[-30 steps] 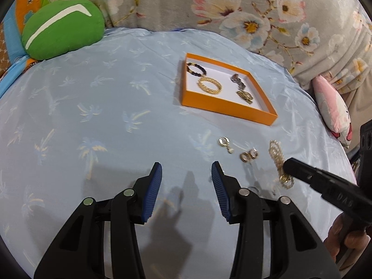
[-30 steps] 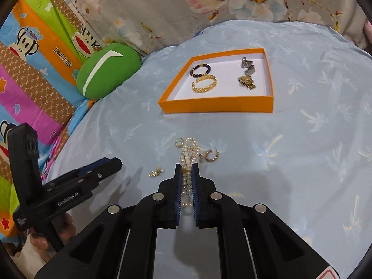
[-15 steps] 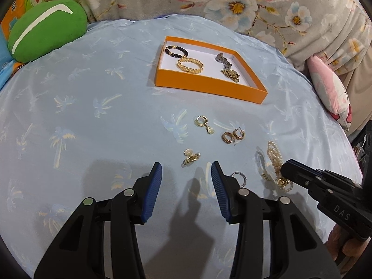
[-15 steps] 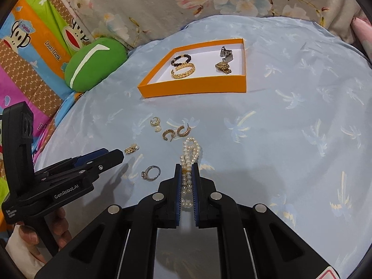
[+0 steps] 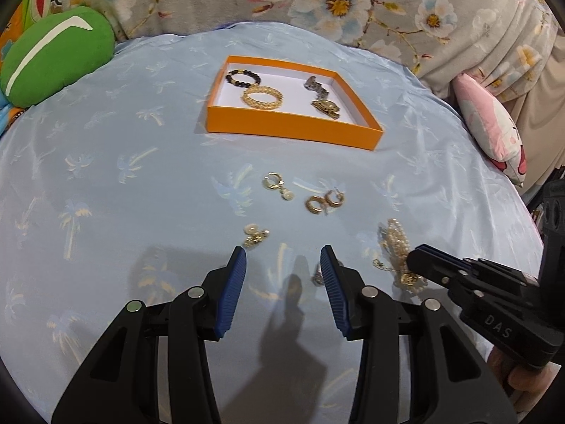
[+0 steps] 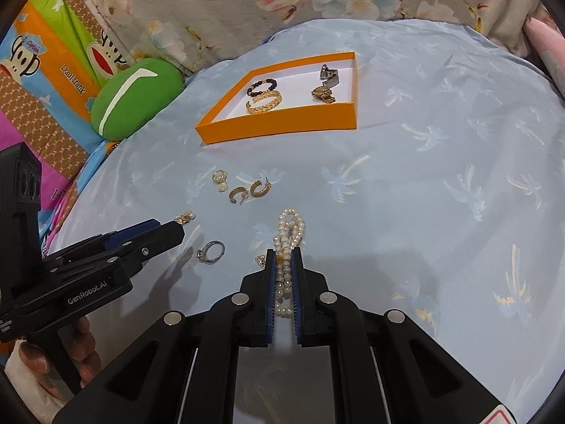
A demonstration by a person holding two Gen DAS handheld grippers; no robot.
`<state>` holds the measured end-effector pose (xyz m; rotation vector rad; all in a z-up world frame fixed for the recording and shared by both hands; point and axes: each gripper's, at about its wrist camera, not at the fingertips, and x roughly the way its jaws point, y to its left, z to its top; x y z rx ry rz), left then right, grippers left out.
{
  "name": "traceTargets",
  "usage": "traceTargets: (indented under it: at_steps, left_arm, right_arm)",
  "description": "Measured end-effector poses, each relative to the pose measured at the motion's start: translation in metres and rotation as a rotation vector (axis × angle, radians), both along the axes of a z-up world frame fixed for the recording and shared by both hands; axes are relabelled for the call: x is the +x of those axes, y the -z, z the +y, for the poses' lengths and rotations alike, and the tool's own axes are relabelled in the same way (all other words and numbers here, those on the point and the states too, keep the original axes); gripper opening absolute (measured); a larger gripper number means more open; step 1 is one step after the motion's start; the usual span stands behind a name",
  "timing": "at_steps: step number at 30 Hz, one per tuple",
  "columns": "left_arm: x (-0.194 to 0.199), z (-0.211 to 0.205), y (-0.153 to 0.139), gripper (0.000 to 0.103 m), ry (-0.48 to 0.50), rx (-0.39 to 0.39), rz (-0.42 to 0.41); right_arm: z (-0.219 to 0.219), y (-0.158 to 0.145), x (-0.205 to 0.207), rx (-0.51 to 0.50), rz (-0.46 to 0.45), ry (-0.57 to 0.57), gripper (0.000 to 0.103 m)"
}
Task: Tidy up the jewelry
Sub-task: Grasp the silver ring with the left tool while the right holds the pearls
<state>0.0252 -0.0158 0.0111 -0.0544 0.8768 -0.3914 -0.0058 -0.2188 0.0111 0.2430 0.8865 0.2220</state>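
Right gripper (image 6: 282, 272): clamping the pearl bracelet (image 6: 290, 229), still lying on the bed (image 6: 441, 194).
Left gripper (image 5: 282, 265): hovering, jaws apart, empty.
Loose: ring (image 6: 211, 251), earrings (image 6: 243, 190) waiting.
Orange tray (image 6: 275, 127): already holding four pieces.

A home bedroom: a blue palm-print bedsheet (image 5: 106, 183), floral bedding (image 5: 317, 3), a green cushion (image 6: 136, 97) and a cartoon monkey blanket (image 6: 42, 70).

Pearl necklace (image 6: 290, 233) bunched on cloth – earrings (image 6: 243, 190), ring (image 6: 211, 251) nearby; orange tray (image 6: 279, 130) w/ bracelets.
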Motion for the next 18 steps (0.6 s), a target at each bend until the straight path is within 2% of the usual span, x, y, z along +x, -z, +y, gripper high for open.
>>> traceTargets:
  at_steps: [10,12,14,18]
  left_arm:
    - [-0.007,-0.032,0.008,0.040,0.071,0.018,0.019]
    - [-0.004,-0.033,0.013,0.029,0.073,0.012,0.042]
    - [-0.004,-0.033,0.014,0.027,0.068,0.018,0.032]
    - [-0.003,-0.031,0.015,0.014,0.060,0.010,0.032]
  right_arm:
    - [-0.005,0.001,-0.002,0.007,-0.003,0.012,0.008]
    - [-0.007,0.001,-0.002,0.010,-0.003,0.016,0.008]
    - [-0.009,0.002,-0.003,0.013,-0.002,0.019,0.008]
    - [-0.012,0.002,-0.003,0.018,-0.001,0.022,0.008]
